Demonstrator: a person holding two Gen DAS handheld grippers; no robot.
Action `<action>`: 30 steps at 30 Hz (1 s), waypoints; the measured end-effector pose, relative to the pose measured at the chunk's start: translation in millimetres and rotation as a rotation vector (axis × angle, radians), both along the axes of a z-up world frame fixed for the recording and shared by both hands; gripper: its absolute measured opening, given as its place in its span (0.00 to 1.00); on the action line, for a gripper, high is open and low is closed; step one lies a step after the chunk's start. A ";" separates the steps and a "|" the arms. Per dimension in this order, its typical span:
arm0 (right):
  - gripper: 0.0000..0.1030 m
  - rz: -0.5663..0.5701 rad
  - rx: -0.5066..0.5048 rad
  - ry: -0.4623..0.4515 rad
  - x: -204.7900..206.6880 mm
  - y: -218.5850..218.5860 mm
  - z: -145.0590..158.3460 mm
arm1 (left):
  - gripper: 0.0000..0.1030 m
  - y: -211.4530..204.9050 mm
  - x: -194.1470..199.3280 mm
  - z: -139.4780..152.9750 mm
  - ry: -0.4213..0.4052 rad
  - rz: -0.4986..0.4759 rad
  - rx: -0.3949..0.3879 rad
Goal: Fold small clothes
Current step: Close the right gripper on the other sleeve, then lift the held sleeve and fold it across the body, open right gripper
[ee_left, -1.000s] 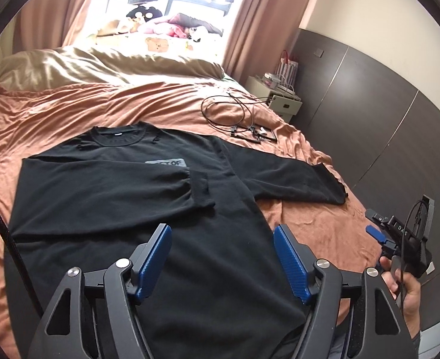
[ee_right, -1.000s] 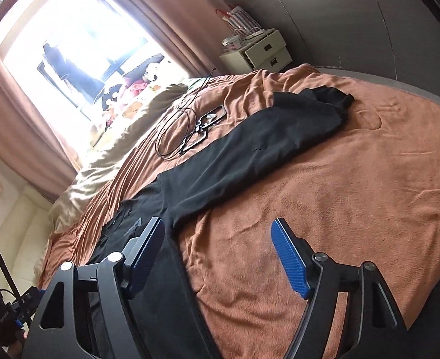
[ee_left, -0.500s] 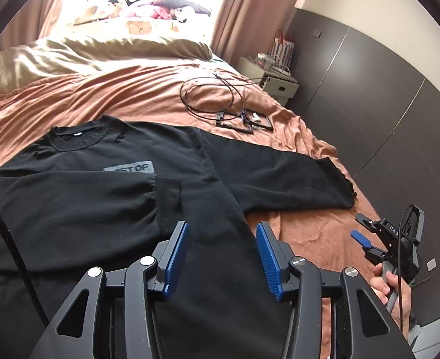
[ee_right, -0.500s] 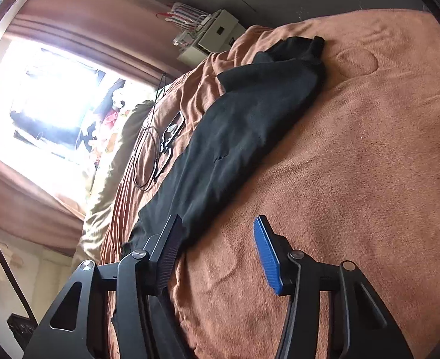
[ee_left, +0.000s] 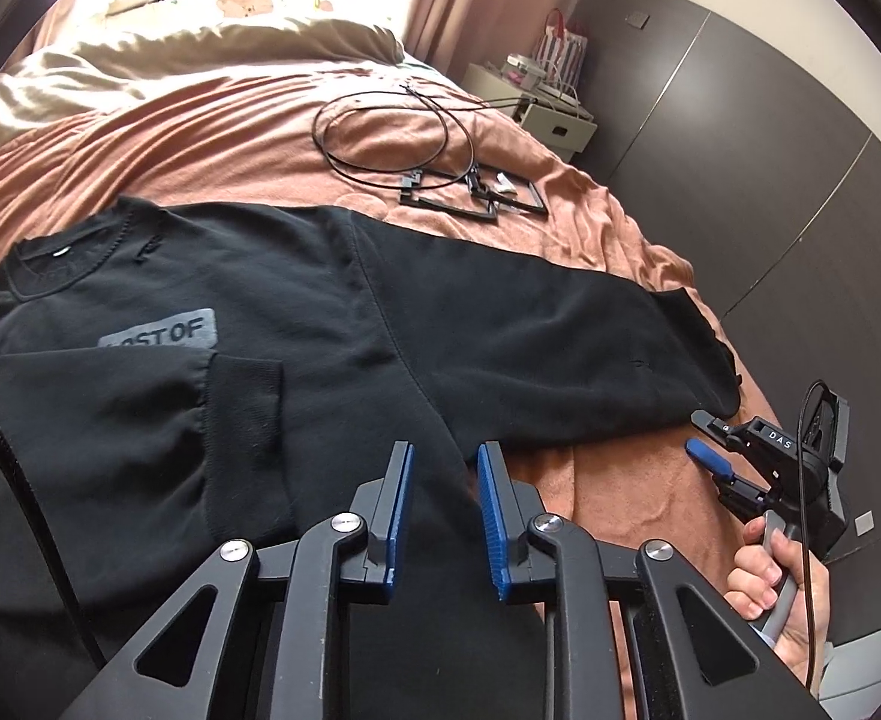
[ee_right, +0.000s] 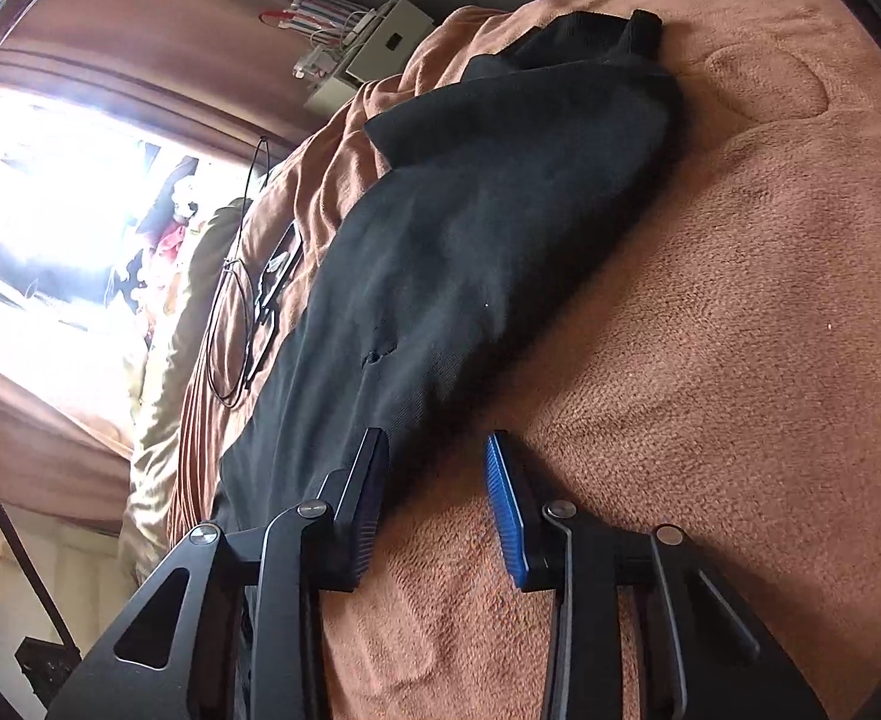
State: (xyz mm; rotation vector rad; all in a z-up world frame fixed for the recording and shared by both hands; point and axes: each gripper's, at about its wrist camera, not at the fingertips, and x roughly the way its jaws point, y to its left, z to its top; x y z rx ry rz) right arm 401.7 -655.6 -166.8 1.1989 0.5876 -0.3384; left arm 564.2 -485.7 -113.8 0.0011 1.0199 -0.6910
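Left wrist view: a black sweatshirt lies spread flat on the bed, which has a rust-orange cover, its neckline at the far left and a grey printed patch on the chest. One sleeve is folded across the body on the left; the other sleeve stretches out to the right, its cuff near the bed's right edge. The left gripper hangs over the sweatshirt's near side seam. Its fingers have just been narrowing, and a gap remains with black cloth seen through it, not pinched. A coiled black cable lies farther off on the cover. At the right, a hand holds the right gripper just beside the cuff.

Right wrist view: the outstretched sleeve runs away from the camera. The right gripper straddles its near edge, fingers just been narrowing but released, gripping nothing.
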 end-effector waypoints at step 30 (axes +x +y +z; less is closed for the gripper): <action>0.02 0.078 -0.051 -0.303 -17.7 8.9 67.5 | 0.04 -41.6 36.8 -81.5 0.086 -0.038 0.097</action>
